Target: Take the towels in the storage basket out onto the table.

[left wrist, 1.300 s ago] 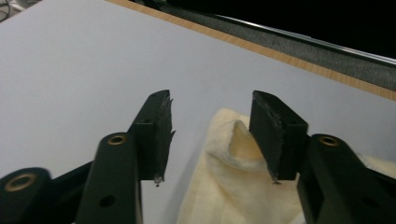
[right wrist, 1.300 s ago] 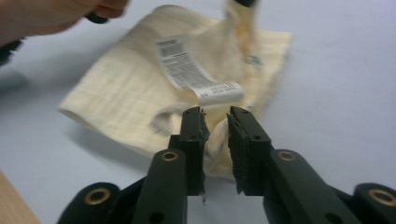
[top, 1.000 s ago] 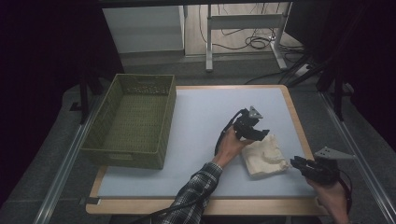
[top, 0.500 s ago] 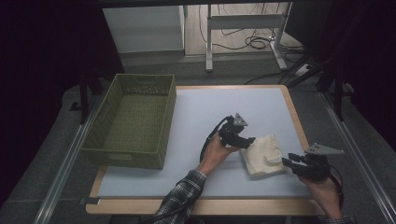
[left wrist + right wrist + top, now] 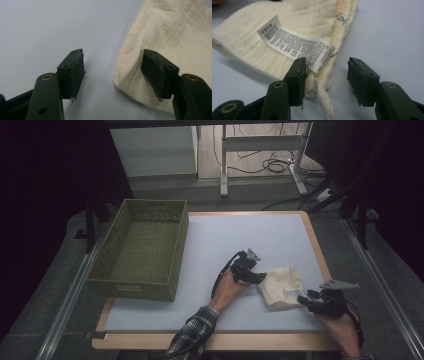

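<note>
A folded cream cloth (image 5: 280, 284) lies flat on the pale blue table top (image 5: 240, 232), near the front right. My left gripper (image 5: 259, 276) sits at the cloth's left corner. In the left gripper view the cloth (image 5: 175, 37) has its corner between the jaws of the left gripper (image 5: 115, 75); they have just been closing, but a gap remains at the left pad. My right gripper (image 5: 304, 299) is at the cloth's near right edge. The right gripper (image 5: 325, 75) straddles the cloth (image 5: 299, 22) edge, its white label (image 5: 294, 45) and a woven loop (image 5: 323, 100); its jaws have just been opening.
An olive mesh basket (image 5: 142, 287) stands on the table's left side, with nothing seen inside it. The table's wooden rim (image 5: 320, 245) runs close to the right of the cloth. Desk legs and cables (image 5: 270, 165) lie on the floor behind.
The left hand has come down and toward the front left, to the cloth's left corner. The right gripper has shifted left onto the cloth's edge. The cloth now lies flatter.
</note>
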A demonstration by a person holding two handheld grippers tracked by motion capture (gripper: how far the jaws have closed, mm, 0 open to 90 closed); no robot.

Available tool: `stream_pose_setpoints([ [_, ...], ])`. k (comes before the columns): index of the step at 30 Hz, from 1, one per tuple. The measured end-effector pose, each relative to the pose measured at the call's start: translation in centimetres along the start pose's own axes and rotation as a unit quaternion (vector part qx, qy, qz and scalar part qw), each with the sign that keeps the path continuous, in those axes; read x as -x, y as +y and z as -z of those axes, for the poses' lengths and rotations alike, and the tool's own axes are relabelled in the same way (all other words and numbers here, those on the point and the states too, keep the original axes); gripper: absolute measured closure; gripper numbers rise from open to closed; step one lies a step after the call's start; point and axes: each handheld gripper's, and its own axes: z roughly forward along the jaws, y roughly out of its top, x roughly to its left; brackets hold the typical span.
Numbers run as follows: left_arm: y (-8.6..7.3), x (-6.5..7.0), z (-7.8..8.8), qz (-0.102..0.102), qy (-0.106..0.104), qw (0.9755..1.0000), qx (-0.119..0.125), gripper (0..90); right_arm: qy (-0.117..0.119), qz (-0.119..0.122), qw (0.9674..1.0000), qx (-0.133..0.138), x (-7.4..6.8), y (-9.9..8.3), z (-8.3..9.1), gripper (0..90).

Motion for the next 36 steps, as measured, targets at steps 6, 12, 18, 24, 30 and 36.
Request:
stream_pose_setpoints([
  [6, -0.2, 0.1, 0.1, 0.027, -0.036, 0.9990, -0.002, 60.3, 0.025, -0.022, 0.9992, -0.021, -0.3, 0.4, 0.0, 71.3],
  [12, -0.4, -0.2, 0.1, 0.057, -0.083, 0.9949, -0.005, 78.5, 0.060, -0.044, 0.9971, -0.016, 0.2, 0.2, -0.1, 81.6],
  [18, -0.1, 0.0, 0.8, 0.036, -0.063, 0.9973, 0.015, 82.3, 0.072, -0.041, 0.9966, -0.008, -0.1, 0.3, 0.2, 82.7],
  [24, 0.6, -0.3, 2.3, 0.018, -0.042, 0.9985, 0.030, 81.7, 0.082, -0.029, 0.9962, 0.006, -1.0, 1.2, 0.6, 82.4],
  [30, 1.2, -0.6, 3.8, 0.005, -0.023, 0.9992, 0.031, 81.7, 0.090, -0.013, 0.9957, 0.016, -2.0, 2.5, 0.6, 82.3],
  [36, 1.2, -1.1, 4.9, -0.001, -0.007, 0.9995, 0.031, 81.7, 0.096, 0.002, 0.9951, 0.024, -2.9, 3.5, 0.4, 82.1],
])
